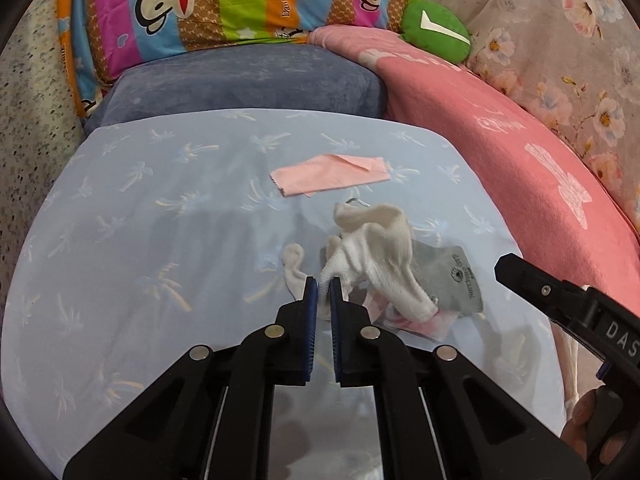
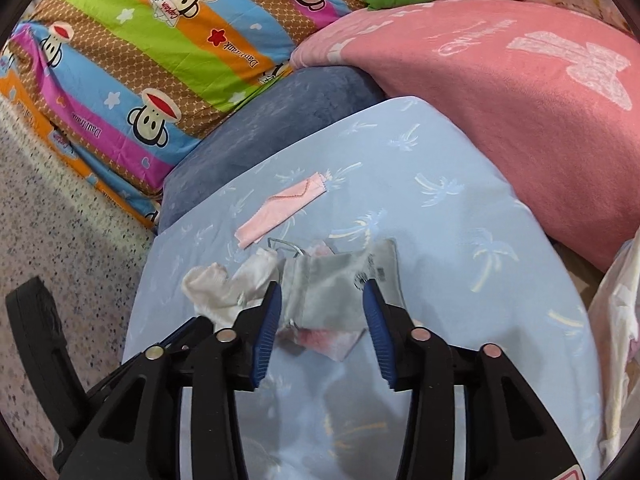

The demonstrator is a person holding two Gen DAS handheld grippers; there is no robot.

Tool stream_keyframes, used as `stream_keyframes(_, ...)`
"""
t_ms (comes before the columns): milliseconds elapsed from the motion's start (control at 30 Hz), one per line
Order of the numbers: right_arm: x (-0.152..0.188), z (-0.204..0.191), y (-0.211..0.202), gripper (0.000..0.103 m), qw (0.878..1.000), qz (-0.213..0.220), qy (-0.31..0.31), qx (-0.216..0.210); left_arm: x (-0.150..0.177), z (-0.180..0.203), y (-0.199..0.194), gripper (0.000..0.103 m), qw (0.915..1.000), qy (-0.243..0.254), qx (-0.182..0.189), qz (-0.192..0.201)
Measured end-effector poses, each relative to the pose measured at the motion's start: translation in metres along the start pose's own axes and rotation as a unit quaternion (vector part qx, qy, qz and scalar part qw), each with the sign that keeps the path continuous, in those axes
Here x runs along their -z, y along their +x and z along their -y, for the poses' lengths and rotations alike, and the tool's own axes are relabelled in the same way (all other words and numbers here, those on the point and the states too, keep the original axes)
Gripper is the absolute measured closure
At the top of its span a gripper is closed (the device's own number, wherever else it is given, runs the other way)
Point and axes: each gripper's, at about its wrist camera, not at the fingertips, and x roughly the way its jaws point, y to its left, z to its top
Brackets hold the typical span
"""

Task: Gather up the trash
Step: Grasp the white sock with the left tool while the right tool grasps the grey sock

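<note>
My left gripper (image 1: 324,286) is pinched nearly shut on an edge of the white sock (image 1: 376,256), which lies on the pale blue palm-print sheet (image 1: 160,200). My right gripper (image 2: 322,304) stands partly open, empty, over the grey pouch (image 2: 332,284) beside the sock.

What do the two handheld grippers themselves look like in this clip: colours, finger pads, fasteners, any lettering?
Both are black plastic. The left gripper and the right gripper each have two fingers lined with ribbed blue pads, on angular black linkage arms with round silver pins at the pivots. Seen from the left wrist camera, the right gripper's body carries white letters "DAS", cut off by the frame edge. No cables or sleeves are visible.
</note>
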Motion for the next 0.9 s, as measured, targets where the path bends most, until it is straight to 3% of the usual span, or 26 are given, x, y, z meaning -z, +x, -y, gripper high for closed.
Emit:
stream_keyframes(367,0.001,0.032,0.036,0.053,0.997,-0.012,0.054,0.051,-0.015,-0.039,0.005,0.097,0.9994,-0.028,-0.019,0.013)
stream_keyframes(533,0.011,0.028,0.055,0.078,0.997,-0.039,0.038,0.052,-0.012,-0.045,0.015,0.097,0.9993,-0.035,-0.012,-0.001)
stream_keyframes(633,0.016,0.02,0.057,0.092,0.998,-0.039,0.018,0.055,-0.009,-0.047,0.016,0.096,0.9991,-0.041,0.014,-0.006)
stream_keyframes(700,0.018,0.018,0.056,0.094,0.998,-0.039,0.016,0.054,-0.005,-0.048,0.015,0.096,0.9983,-0.05,0.029,-0.006)
stream_keyframes(800,0.02,0.015,0.055,0.095,0.998,-0.037,0.013,0.054,-0.002,-0.047,0.011,0.08,0.9975,-0.052,0.048,-0.006)
stream_keyframes(867,0.022,0.015,0.054,0.095,0.998,-0.038,0.014,0.052,-0.001,-0.045,0.006,0.05,0.9973,-0.053,0.05,0.004)
stream_keyframes(900,0.023,0.015,0.054,0.095,0.998,-0.038,0.015,0.051,-0.001,-0.043,0.002,0.045,0.9972,-0.053,0.053,0.01)
